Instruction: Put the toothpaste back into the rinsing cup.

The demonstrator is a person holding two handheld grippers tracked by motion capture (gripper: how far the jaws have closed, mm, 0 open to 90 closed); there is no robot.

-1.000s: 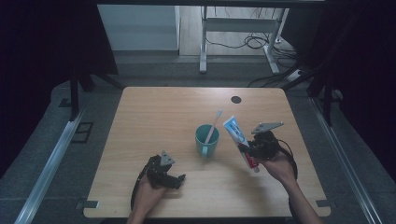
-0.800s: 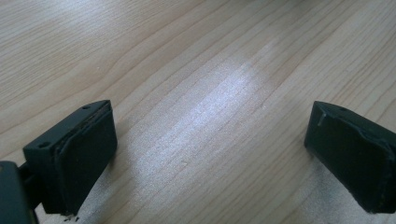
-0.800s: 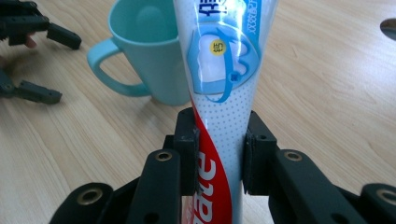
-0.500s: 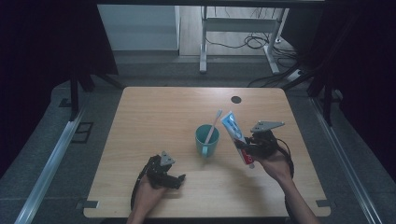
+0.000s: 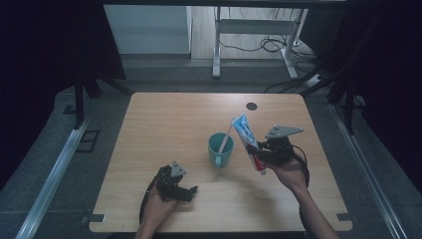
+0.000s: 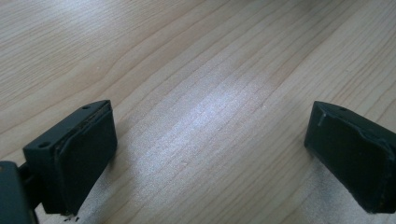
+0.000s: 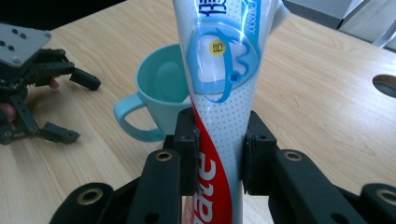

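While the left tongs [image 5: 188, 190] are resting idle on the near-left part of the tabletop [image 5: 164, 124], their jaws are standing wide apart with nothing but bare wood between them, as the left gripper view is showing. Moving rightward, one teal mug [image 5: 219, 148] is standing upright near the middle of the tabletop, its handle facing the person, and one toothbrush [image 5: 226, 138] is leaning inside it with its top poking out above the rim toward the right. Just beside the mug on its right, one toothpaste tube [image 5: 247, 137] is being held clear of the wood by the right tongs [image 5: 259, 158], tilted so that its flat crimped end is pointing up and toward the mug while its cap end is hanging low near the hand. In the right gripper view the two pads are pressing on the tube's lower body [image 7: 219, 154] from both sides, so the grip is looking firm and narrow. Judging from this, the work is seeming to be about halfway: the brush is already sitting in the mug, the tube is already lifted and carried close, and what is probably remaining is bringing it over the rim, lowering it in beside the brush and letting go. Farther right, a dark round hole [image 5: 252, 106] is showing in the wood near the far edge.
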